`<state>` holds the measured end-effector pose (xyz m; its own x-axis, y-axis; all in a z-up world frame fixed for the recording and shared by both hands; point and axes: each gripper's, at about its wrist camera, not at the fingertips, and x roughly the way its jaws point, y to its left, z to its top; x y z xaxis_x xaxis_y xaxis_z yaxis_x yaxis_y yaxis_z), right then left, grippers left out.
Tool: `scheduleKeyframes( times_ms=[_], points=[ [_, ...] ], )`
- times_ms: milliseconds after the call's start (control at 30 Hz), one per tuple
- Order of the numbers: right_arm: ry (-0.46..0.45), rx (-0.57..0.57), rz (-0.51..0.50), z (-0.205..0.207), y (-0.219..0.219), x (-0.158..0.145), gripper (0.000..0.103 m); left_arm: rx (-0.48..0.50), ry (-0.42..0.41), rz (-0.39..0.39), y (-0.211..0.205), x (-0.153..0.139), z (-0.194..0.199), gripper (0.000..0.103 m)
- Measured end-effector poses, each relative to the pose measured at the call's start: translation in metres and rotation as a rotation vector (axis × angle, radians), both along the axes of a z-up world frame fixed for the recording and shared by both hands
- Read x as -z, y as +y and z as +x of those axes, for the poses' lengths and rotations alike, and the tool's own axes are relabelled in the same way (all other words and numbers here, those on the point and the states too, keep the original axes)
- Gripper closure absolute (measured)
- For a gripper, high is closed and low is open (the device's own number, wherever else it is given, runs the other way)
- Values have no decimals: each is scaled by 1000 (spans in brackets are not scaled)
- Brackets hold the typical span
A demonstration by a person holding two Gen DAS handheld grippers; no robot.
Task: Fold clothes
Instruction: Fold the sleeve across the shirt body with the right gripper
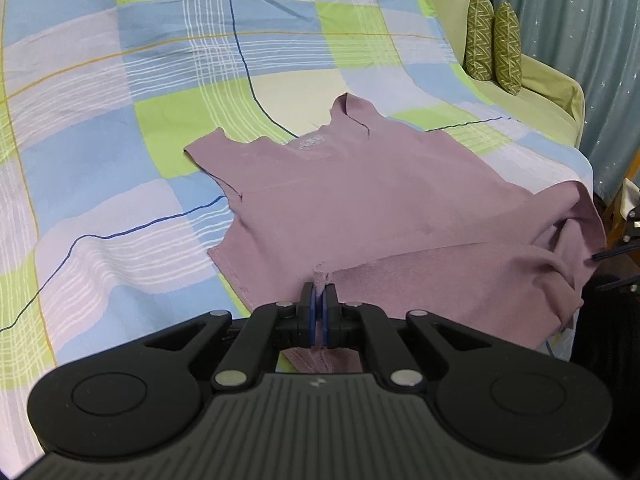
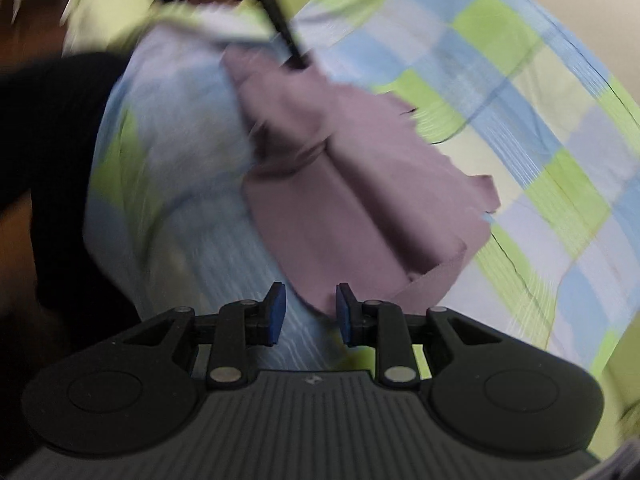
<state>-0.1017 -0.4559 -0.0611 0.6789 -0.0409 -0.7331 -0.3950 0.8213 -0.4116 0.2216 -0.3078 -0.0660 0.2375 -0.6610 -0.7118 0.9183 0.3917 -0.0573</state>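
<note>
A mauve sleeveless top (image 1: 360,200) lies on the checked bedsheet (image 1: 120,140), neck and straps at the far end, hem near me. My left gripper (image 1: 319,300) is shut on the top's near hem, with cloth pinched between its blue pads. The top's right side is bunched and hangs over the bed edge. In the blurred right wrist view the same top (image 2: 340,184) lies ahead. My right gripper (image 2: 308,308) is open, its blue pads (image 2: 276,312) on either side of a corner of the cloth, not closed on it.
Two green patterned cushions (image 1: 494,46) stand on a light green sofa (image 1: 552,80) at the far right, before a teal curtain (image 1: 600,60). A dark stand (image 1: 624,240) sits by the bed's right edge. A dark shape (image 2: 52,160) fills the left of the right wrist view.
</note>
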Motion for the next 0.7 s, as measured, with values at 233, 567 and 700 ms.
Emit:
scheduleKeyframes(
  times_ms=[233, 567, 700],
  points=[
    [44, -164, -251, 10, 9, 25, 81, 1, 7, 4, -2, 1, 4, 102],
    [27, -165, -342, 7, 10, 26, 103, 9, -1, -14, -4, -1, 0, 102],
    [12, -64, -104, 13, -6, 1, 103, 24, -17, -26, 1, -10, -5, 102]
  ],
)
